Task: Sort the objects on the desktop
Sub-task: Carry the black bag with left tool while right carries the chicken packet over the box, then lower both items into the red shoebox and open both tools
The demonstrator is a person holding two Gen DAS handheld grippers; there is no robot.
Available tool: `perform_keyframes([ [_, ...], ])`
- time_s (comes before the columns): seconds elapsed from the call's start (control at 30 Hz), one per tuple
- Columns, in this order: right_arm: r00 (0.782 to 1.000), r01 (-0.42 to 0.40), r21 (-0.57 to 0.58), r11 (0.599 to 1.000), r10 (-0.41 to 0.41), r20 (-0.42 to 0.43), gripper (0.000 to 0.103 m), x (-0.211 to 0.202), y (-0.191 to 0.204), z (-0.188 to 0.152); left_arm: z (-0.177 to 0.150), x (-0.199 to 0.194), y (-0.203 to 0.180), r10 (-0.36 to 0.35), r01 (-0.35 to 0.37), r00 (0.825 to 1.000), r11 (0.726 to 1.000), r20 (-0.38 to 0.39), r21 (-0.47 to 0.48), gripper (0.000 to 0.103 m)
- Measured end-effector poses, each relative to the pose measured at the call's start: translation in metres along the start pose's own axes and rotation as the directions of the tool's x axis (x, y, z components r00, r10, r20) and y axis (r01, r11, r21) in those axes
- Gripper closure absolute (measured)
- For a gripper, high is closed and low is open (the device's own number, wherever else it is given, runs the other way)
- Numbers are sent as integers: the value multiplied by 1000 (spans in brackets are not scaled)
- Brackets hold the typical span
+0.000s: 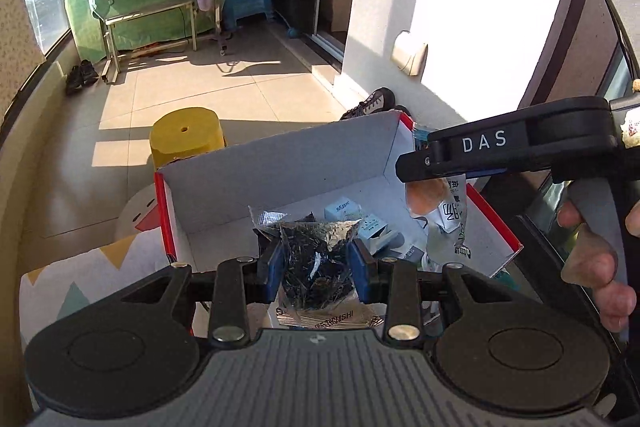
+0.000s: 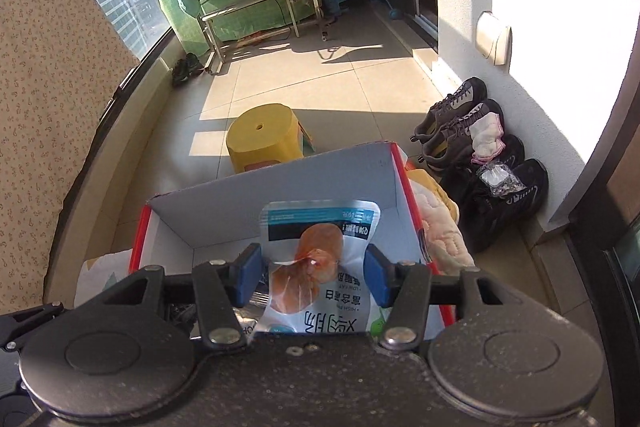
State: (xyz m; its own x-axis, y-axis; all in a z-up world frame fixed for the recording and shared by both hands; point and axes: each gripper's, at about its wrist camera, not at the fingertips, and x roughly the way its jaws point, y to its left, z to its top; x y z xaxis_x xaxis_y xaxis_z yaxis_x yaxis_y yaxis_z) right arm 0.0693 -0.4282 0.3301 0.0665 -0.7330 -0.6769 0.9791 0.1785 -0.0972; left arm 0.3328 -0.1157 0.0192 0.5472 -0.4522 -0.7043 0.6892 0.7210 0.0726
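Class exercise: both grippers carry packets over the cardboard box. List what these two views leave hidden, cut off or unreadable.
- Left wrist view: cardboard box floor near edge, hidden by left gripper and dark packet.
- Right wrist view: box contents, hidden by snack pouch.
- Pouch's lower edge, hidden by right gripper body.

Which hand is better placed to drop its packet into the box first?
Probably the left. Its tool holds the dark packet right above the red-edged box. The right tool holds the chicken pouch nearer the box's right wall.
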Motion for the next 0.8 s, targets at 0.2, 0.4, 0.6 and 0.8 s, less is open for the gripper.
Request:
perform_keyframes([
  [0.2, 999, 16, -10, 1000, -16, -31, 50, 22, -1, -5, -2, 27, 1, 4, -3, 999, 1000, -42, 8, 69],
  [0.4, 998, 20, -35, 999, -22, -65, 50, 37, 0, -13, -9, 46, 4, 4, -3, 997, 1000, -79, 4, 69],
  [0.6, 995, 26, -52, 998, -30, -91, 50, 49, 1, -25, -14, 54, 2, -7, 8, 996, 1000, -89, 4, 68],
  [0.8, 995, 29, -62, 998, -34, -93, 47, 52, 1, -26, -16, 59, -1, -4, 6, 996, 1000, -92, 23, 67],
])
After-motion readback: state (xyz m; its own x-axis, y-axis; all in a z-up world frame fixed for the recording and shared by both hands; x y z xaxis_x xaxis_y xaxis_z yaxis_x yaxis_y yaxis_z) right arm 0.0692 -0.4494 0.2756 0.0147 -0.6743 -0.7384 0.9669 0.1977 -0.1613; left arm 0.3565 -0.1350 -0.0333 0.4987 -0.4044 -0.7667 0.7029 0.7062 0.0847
